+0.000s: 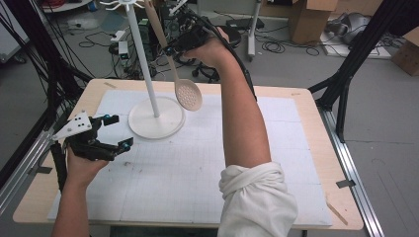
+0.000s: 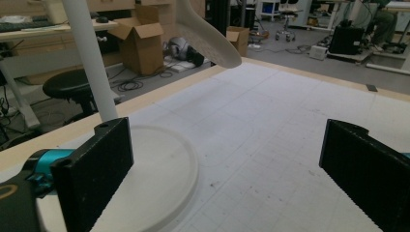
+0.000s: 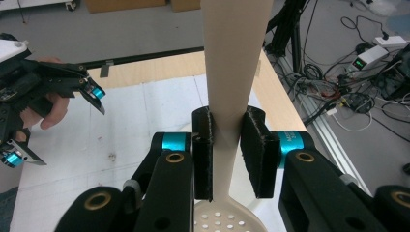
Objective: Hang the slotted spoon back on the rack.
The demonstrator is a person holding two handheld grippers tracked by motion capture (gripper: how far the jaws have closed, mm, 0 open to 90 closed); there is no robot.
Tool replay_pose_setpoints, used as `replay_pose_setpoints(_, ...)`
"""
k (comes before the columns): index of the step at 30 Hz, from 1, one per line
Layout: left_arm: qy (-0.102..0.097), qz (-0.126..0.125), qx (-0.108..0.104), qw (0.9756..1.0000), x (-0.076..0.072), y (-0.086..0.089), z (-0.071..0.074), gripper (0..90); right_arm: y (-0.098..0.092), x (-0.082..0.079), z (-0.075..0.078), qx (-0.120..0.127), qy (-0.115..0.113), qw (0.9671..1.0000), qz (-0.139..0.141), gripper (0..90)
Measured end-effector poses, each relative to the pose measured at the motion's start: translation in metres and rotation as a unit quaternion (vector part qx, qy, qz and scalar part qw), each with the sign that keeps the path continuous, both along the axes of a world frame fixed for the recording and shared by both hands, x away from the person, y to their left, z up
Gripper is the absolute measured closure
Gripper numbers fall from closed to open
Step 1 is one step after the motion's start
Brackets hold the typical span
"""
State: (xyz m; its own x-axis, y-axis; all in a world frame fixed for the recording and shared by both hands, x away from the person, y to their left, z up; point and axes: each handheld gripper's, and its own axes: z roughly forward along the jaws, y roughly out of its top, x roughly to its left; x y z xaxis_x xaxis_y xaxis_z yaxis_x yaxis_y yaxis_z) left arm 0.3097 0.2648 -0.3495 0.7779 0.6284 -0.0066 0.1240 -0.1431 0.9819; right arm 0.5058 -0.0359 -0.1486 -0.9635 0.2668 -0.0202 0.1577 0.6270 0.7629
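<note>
A beige slotted spoon (image 1: 188, 95) hangs bowl-down above the far middle of the table, its handle (image 3: 234, 58) pinched between the pads of my right gripper (image 1: 170, 49), which is raised high. In the right gripper view, my right gripper (image 3: 227, 150) is shut on the handle and the perforated bowl (image 3: 227, 220) lies below the jaws. A white stand (image 1: 143, 59) with hooks on top rises from a round base (image 1: 156, 118) just left of the spoon. My left gripper (image 1: 119, 131) rests low at the table's left, open and holding nothing, beside the base (image 2: 154, 179). From the left gripper (image 2: 227, 169), the spoon bowl (image 2: 208, 36) hangs overhead.
A white gridded mat (image 1: 188, 168) covers the wooden table (image 1: 316, 148). A thin wooden stick (image 1: 337, 213) lies at the front right corner. Black frame posts (image 1: 346, 74) stand right and left. Cables, cardboard boxes (image 1: 309, 19) and a stool (image 2: 67, 84) sit beyond the far edge.
</note>
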Motion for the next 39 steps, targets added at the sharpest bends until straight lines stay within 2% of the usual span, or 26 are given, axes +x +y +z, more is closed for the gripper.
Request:
replay_pose_setpoints(24, 0.0, 0.003, -0.002, 1.0, 0.0, 0.003, 0.0, 5.5, 0.012, 0.006, -0.005, -0.009, 0.005, 1.0, 0.0, 75.7)
replay_pose_setpoints(29, 0.0, 0.004, -0.004, 1.0, -0.001, 0.005, 0.0, 5.6, 0.016, 0.01, -0.007, -0.004, 0.007, 1.0, 0.002, 75.7)
replay_pose_setpoints(36, -0.001, 0.004, -0.005, 1.0, -0.002, 0.006, 0.001, 5.5, 0.019, 0.014, -0.012, 0.0, 0.013, 0.9999, -0.003, 75.3)
replay_pose_setpoints(39, 0.0, 0.003, -0.005, 1.0, -0.001, 0.006, 0.001, 5.5, 0.02, 0.015, -0.014, 0.004, 0.029, 0.9996, -0.003, 71.5)
